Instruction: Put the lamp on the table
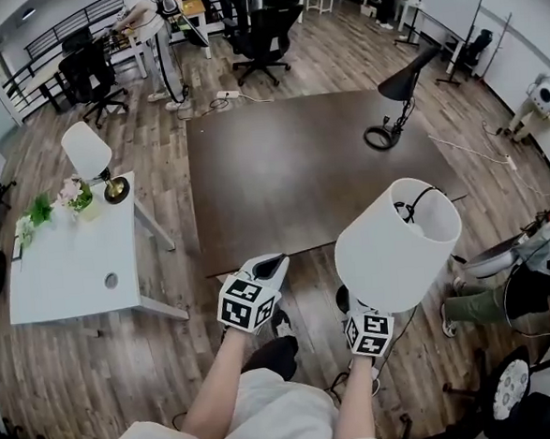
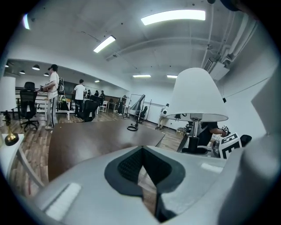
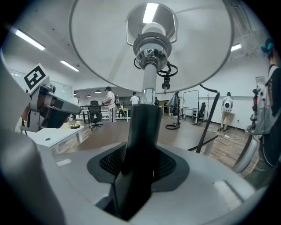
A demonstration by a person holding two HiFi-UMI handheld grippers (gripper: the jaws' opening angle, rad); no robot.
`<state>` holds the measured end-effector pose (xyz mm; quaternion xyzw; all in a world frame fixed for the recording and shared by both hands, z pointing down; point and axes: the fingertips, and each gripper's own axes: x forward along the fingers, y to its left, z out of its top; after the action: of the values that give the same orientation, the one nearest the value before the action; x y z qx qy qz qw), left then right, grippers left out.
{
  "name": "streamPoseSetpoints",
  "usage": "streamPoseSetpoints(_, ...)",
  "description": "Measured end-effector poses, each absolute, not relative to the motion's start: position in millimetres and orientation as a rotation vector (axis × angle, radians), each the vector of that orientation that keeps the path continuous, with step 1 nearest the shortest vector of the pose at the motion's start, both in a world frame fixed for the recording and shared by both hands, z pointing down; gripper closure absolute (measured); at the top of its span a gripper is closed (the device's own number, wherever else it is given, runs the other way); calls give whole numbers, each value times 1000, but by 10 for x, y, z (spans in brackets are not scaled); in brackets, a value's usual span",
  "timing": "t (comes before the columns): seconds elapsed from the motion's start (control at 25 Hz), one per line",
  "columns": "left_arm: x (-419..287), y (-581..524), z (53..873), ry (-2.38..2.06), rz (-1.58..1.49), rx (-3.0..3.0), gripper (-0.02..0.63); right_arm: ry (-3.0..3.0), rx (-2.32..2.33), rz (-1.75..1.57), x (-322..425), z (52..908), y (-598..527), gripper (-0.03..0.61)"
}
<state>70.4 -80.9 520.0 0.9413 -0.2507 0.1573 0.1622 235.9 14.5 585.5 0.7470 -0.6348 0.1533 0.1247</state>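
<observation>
A lamp with a white shade (image 1: 397, 243) is held upright just off the near edge of the dark brown table (image 1: 300, 170). My right gripper (image 1: 369, 332) is shut on its black stem (image 3: 142, 132), with the shade (image 3: 151, 39) spreading overhead in the right gripper view. To its left, my left gripper (image 1: 252, 295) sits at the table's near edge, shut with nothing between its pads (image 2: 141, 169). In the left gripper view the lamp (image 2: 196, 99) stands at the right.
A black desk lamp (image 1: 399, 93) stands on the table's far right. A white side table (image 1: 67, 261) at the left carries another white-shaded lamp (image 1: 90, 156) and flowers (image 1: 71, 192). Office chairs (image 1: 262, 36) and people are beyond. A seated person's legs (image 1: 478, 303) are at the right.
</observation>
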Motion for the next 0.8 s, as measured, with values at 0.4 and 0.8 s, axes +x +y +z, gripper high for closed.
streamPoseSetpoints(0.4, 1577, -1468, 5200, -682, 398, 2670, 614, -1901, 2101, 390, 2892, 5797, -620, 383)
streamPoseSetpoints(0.8, 2053, -2215, 5111, -703, 370, 2670, 612, -1932, 2076, 359, 3345, 5728, -1450, 383)
